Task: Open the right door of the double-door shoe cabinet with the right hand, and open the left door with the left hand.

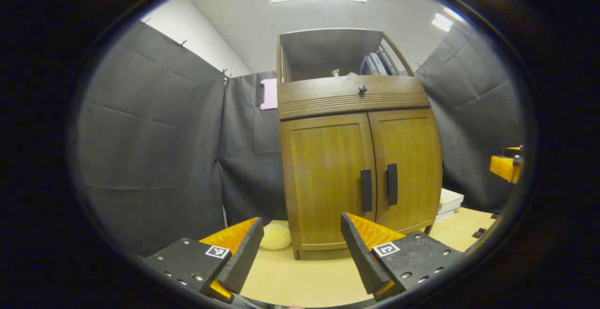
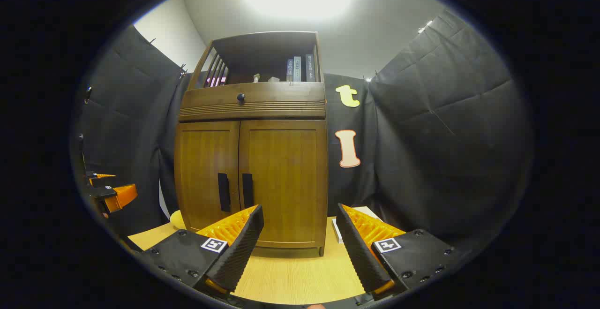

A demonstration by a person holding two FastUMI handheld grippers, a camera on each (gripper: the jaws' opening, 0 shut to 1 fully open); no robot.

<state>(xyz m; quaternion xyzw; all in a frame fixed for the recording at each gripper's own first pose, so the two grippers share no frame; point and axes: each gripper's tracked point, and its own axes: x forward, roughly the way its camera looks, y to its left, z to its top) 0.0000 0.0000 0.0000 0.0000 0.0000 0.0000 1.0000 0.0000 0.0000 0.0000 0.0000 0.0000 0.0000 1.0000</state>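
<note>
The wooden cabinet [image 1: 358,159] stands on the pale wood-grain counter [image 2: 290,276], both panelled doors closed, with two slim dark upright handles [image 2: 234,192] flanking the centre seam. Left gripper [image 1: 300,248] and right gripper [image 2: 300,243] sit apart from it, ribbed wedge jaws wide, holding nothing.

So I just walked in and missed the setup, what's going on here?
A person holds a two-finger tool in each hand, facing a wooden shoe cabinet on a table. Both doors are shut: the left door and right door meet at two dark handles. The left tool and right tool are both open, short of the cabinet, touching nothing. Neither door has been opened yet.
</note>
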